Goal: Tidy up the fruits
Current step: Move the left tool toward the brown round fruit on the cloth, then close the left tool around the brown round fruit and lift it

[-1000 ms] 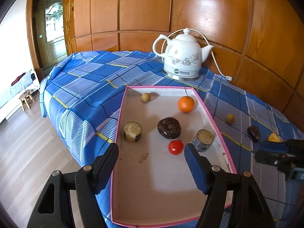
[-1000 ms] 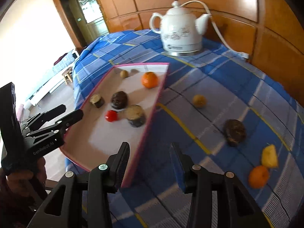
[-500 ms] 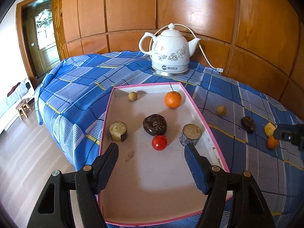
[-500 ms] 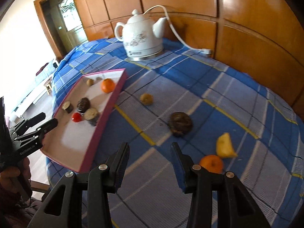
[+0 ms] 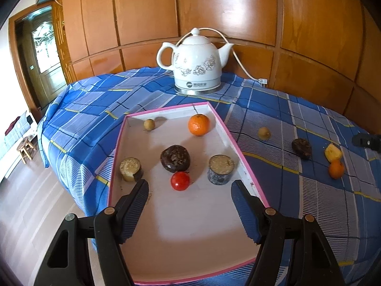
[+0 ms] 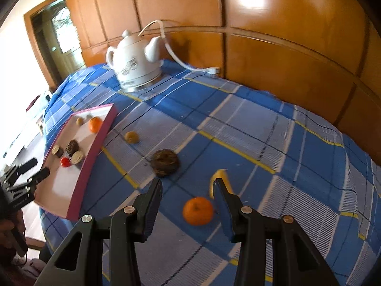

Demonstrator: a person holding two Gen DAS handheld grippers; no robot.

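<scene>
Right gripper [image 6: 188, 196] jaws are sitting part open with nothing in them, lining up on the loose orange [image 6: 197, 211] lying on the surface between them; left gripper [image 5: 189, 197] jaws are hanging wider, empty, over the pink tray [image 5: 240, 152]; looks like the pick-up step, so next it's needing to drop lower and close around that orange; counting: six pieces in the tray, four on the blue cloth [image 6: 262, 124] outside it; two oranges total, one each side.
</scene>
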